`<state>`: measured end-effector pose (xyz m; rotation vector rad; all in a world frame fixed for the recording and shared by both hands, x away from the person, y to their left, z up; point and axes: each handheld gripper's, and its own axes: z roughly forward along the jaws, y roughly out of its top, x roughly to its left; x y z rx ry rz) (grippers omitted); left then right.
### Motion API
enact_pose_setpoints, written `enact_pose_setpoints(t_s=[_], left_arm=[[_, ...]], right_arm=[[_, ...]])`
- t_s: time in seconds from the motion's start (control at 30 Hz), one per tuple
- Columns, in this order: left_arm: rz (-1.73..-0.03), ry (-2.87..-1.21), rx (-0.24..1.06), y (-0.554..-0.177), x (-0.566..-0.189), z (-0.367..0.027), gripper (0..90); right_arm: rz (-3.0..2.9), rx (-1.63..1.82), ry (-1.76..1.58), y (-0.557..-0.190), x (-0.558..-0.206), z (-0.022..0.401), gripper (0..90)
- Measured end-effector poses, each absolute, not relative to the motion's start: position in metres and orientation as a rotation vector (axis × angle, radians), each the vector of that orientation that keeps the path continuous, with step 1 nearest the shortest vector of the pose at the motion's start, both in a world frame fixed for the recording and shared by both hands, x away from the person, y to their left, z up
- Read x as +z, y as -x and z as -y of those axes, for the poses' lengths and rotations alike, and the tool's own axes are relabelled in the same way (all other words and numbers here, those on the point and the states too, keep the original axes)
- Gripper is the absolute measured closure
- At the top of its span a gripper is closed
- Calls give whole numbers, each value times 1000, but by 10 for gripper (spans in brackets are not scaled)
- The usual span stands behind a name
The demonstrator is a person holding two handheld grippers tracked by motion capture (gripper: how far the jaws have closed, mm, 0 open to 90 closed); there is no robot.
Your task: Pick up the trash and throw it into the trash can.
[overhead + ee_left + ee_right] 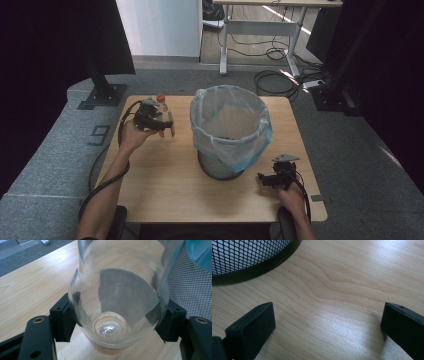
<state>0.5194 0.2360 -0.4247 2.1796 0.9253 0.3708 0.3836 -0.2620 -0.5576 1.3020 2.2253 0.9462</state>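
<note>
A clear plastic bottle [165,116] with an orange cap [160,98] and an orange label stands at the table's far left. My left gripper [161,123] is shut on the clear plastic bottle [117,290], both jaws pressed against its lower body, and its base rests on or just above the wood. A black mesh wastebasket [220,167] lined with a pale blue bag [230,125] stands in the middle of the table. My right gripper [261,178] is open near the front right, low over bare wood, with nothing between its jaws.
The wastebasket's mesh wall [192,295] is close to the bottle's right side. Its black base rim [257,267] lies just ahead of the right gripper. The wooden table [165,195] has bare room at the front left. Cables and desk legs lie on the floor beyond.
</note>
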Motion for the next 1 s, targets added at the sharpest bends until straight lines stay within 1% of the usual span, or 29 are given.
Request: enact_pose_setpoints(t_s=[0.17, 0.57, 1.0], left_arm=[[-924, -2172, 360, -518, -415, -236, 280], [-898, -2181, 382, -511, -384, -234, 280], [-881, -2167, 360, -509, -357, -233, 280]], right_arm=[[-2225, 946, -1303, -384, -558, 262, 0], [-2225, 945, -1302, -383, -558, 262, 0], [-2224, 946, -1304, -383, -558, 262, 0]])
